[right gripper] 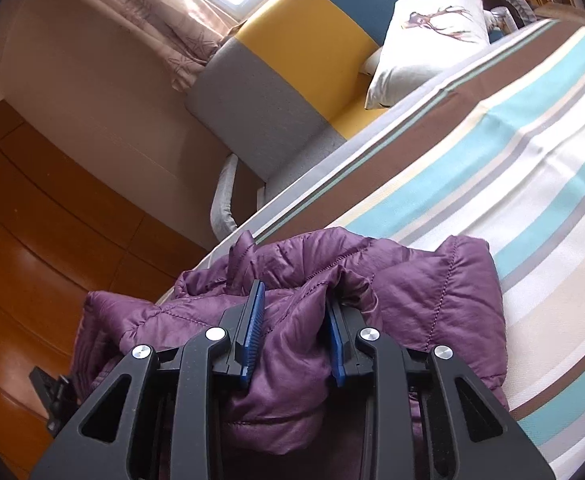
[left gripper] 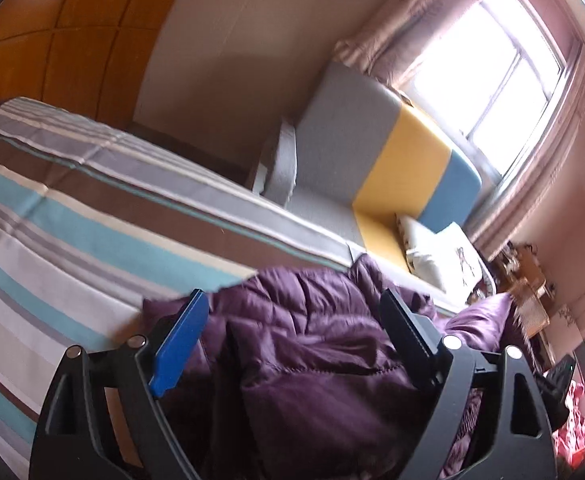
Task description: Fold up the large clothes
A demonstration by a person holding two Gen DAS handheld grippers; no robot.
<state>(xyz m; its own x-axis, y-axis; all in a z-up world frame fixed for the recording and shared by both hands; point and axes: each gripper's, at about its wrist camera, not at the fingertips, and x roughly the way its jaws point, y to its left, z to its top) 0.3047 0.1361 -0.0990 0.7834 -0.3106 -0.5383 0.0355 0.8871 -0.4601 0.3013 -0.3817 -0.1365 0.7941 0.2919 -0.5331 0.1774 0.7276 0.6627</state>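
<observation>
Purple jacket (right gripper: 292,320) bunched at the bed (right gripper: 532,160) edge, a fold between the right gripper (right gripper: 294,312) fingers, barely pinched; left gripper (left gripper: 296,312) fingers wide apart above it, empty — slick fabric could slip and slide to the floor (right gripper: 32,240).

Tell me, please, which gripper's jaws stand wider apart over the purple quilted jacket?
The left gripper: its fingers stand far apart over the purple quilted jacket; the right gripper brackets a narrow fold.
</observation>
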